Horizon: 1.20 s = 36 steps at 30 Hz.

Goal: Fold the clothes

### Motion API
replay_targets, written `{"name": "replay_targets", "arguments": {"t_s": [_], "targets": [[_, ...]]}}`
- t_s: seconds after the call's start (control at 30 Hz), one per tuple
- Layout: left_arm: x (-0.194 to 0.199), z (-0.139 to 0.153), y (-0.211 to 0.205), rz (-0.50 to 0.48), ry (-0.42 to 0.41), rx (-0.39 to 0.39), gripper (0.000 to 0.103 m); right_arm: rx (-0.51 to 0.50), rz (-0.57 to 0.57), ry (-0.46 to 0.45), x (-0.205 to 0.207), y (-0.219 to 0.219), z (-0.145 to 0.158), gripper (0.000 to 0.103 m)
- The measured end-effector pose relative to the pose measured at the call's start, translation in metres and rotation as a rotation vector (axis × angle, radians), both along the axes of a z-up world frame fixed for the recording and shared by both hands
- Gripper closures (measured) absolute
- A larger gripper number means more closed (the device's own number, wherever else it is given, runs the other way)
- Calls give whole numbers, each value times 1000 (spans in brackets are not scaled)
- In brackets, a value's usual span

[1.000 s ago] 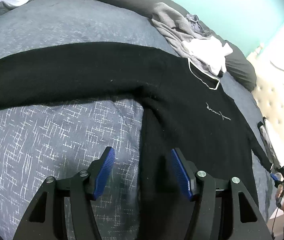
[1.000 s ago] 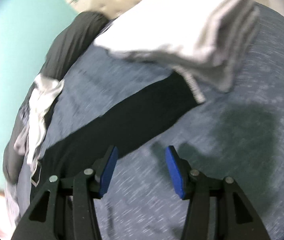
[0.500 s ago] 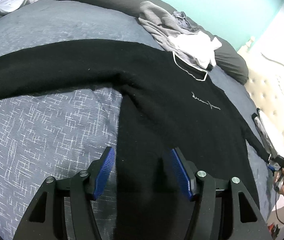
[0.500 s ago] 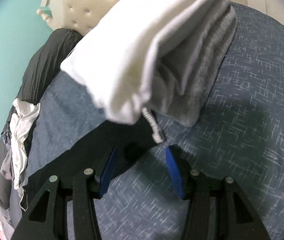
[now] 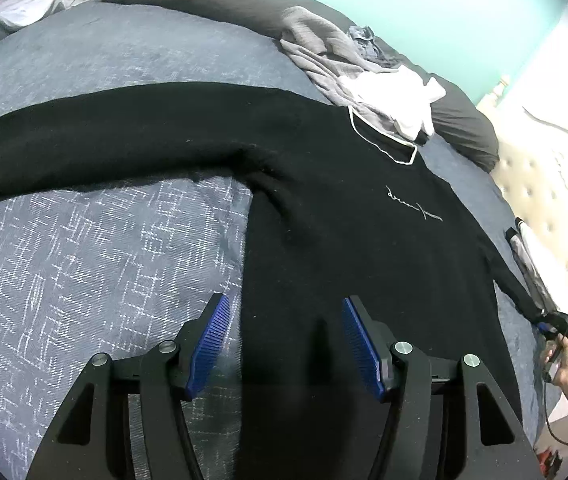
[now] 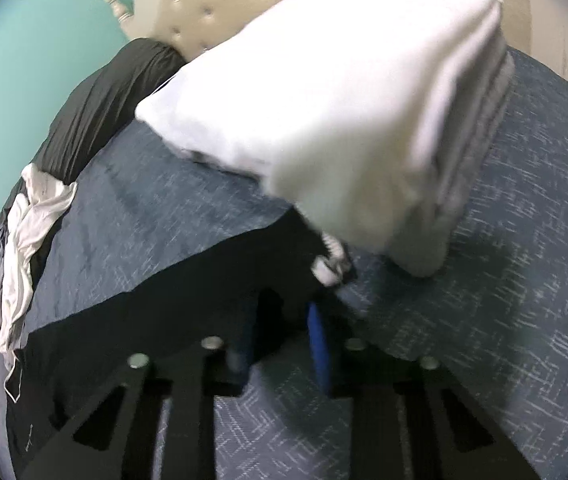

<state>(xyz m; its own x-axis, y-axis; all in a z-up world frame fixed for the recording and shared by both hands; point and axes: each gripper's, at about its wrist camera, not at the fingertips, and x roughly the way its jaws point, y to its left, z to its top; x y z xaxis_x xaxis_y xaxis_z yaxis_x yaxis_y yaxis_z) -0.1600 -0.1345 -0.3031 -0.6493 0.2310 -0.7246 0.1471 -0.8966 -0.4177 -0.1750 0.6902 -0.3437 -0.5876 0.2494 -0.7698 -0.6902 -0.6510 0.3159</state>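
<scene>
Moved: right gripper [image 6: 280,340] reached the sweater [image 5: 363,240] sleeve cuff [image 6: 329,268], jaws closing on it.
Left gripper [image 5: 284,344]: half open, empty, over the hem.
Why: sleeve fold.

The left gripper [image 5: 284,340] points downward, its blue pads set wide apart and pressing on nothing. The right gripper [image 6: 280,340], blurred, is closing, dark cloth between its fingers. At four o'clock of the left view a hand [image 5: 563,372] shows

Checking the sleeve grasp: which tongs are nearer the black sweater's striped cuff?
Right. The right tongs are closing around the sleeve just behind the striped cuff. The left tongs hover open over the sweater's lower body, far from it.
</scene>
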Motion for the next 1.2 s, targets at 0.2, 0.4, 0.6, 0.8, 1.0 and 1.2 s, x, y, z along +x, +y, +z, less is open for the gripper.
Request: {"name": "replay_targets", "arguments": {"t_s": [0.2, 0.4, 0.6, 0.8, 1.0, 1.2], "targets": [[3, 7, -7, 16, 14, 4, 40, 76, 90, 62, 0, -15, 25, 97], [9, 17, -6, 13, 34, 7, 40, 95, 194, 145, -11, -42, 61, 97], [20, 28, -10, 27, 51, 10, 40, 88, 318, 241, -29, -87, 114, 98], [29, 38, -12, 33, 70, 26, 40, 87, 472, 326, -48, -145, 166, 98], [38, 43, -9, 25, 84, 50, 40, 70, 620, 371, -68, -215, 202, 98], [46, 45, -5, 7, 97, 88, 40, 68, 784, 395, -76, -293, 231, 98]]}}
